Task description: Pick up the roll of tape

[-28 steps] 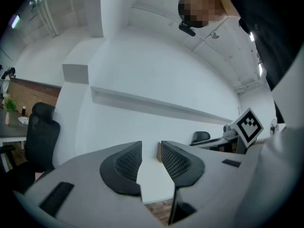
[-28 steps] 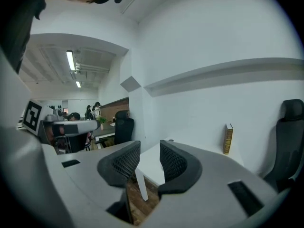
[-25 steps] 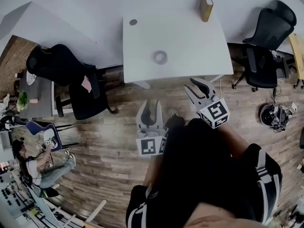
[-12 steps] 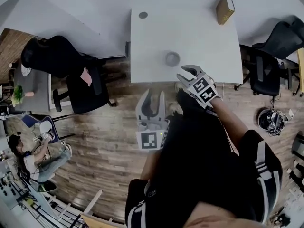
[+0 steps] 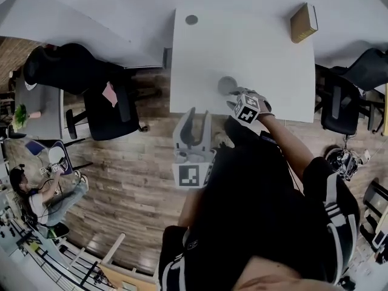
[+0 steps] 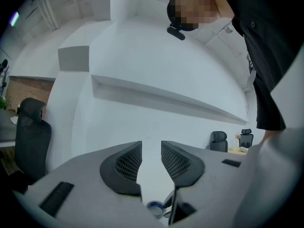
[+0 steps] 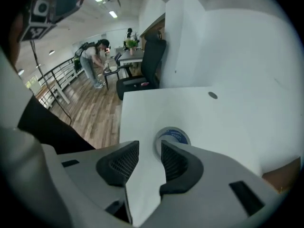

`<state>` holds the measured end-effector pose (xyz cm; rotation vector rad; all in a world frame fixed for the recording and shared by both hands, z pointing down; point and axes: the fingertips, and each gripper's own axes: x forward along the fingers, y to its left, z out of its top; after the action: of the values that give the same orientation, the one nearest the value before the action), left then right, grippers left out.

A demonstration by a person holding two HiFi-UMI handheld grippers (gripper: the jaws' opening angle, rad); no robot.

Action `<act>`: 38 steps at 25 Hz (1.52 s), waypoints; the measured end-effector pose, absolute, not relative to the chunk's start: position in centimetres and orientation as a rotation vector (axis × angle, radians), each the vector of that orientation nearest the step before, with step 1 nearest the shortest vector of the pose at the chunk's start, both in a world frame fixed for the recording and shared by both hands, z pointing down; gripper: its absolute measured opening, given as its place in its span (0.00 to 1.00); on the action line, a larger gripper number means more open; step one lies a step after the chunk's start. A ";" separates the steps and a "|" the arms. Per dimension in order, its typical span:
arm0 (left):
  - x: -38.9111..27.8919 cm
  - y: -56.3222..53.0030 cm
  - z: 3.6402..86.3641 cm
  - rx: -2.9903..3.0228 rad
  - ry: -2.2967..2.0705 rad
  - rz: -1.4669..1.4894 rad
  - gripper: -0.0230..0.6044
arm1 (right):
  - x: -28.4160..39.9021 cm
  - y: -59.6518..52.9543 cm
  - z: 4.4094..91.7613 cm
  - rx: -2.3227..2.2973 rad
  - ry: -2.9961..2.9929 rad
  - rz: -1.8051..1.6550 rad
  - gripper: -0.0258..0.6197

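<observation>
The flat, pale roll of tape with a blue inner ring (image 5: 227, 85) lies near the front edge of the white desk (image 5: 267, 53). The right tongs (image 5: 236, 96) tilt down just short of it, jaws apart with nothing between them. The left tongs (image 5: 193, 117), jaws likewise parted and empty, point level beside the desk's front edge.

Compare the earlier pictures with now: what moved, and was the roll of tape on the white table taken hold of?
The right gripper swung forward over the white table and tipped down toward the grey roll of tape, jaws open, nothing gripped. Unchanged: the tape lies flat, the left gripper is open and empty, the tan book at the far corner.
</observation>
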<state>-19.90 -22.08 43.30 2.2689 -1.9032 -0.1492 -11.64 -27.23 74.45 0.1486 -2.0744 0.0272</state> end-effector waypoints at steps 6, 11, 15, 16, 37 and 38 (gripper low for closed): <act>-20.4 -24.8 44.3 2.227 -1.906 -0.151 0.23 | -11.5 -28.6 79.6 0.011 -1.954 -0.090 0.29; -20.8 -25.6 44.9 2.204 -1.921 -0.133 0.23 | -11.7 -29.2 81.6 -0.052 -1.914 -0.142 0.23; -21.2 -25.5 45.5 2.206 -1.937 -0.102 0.23 | -12.2 -28.9 82.6 -0.098 -1.896 -0.177 0.19; -21.2 -25.5 45.5 2.206 -1.943 -0.100 0.23 | -12.3 -28.8 82.8 -0.105 -1.893 -0.183 0.17; -19.6 -15.1 44.1 2.348 -1.879 -0.171 0.23 | -10.0 -23.2 68.6 0.395 -2.329 0.125 0.14; -19.3 -14.7 44.0 2.362 -1.867 -0.176 0.23 | -9.6 -23.1 66.2 0.471 -2.402 0.163 0.14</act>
<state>-19.34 -14.71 44.04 2.3621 -1.8673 -0.1760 -9.65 -23.09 66.20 0.4714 -2.4019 0.1635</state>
